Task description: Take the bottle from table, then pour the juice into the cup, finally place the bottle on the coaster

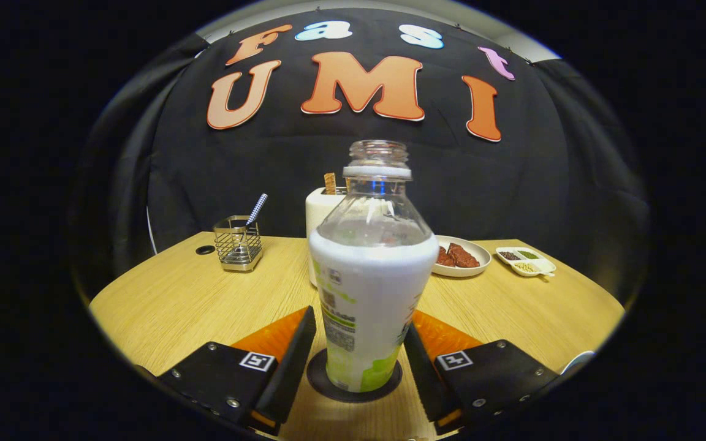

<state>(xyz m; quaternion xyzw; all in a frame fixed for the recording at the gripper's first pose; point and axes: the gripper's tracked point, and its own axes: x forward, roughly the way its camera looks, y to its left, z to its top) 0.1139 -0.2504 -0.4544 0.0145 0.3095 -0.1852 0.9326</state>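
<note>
The bottle [370, 288] stands upright on the dark round coaster [328, 383] on the table [169, 306], uncapped. The gripper [359, 352] flanks its lower body; the fingers sit very close to its sides, but I cannot tell whether they press or have just let go. The risk now is backing out crooked: a finger dragging the label could tip the bottle off the coaster and spill it
</note>
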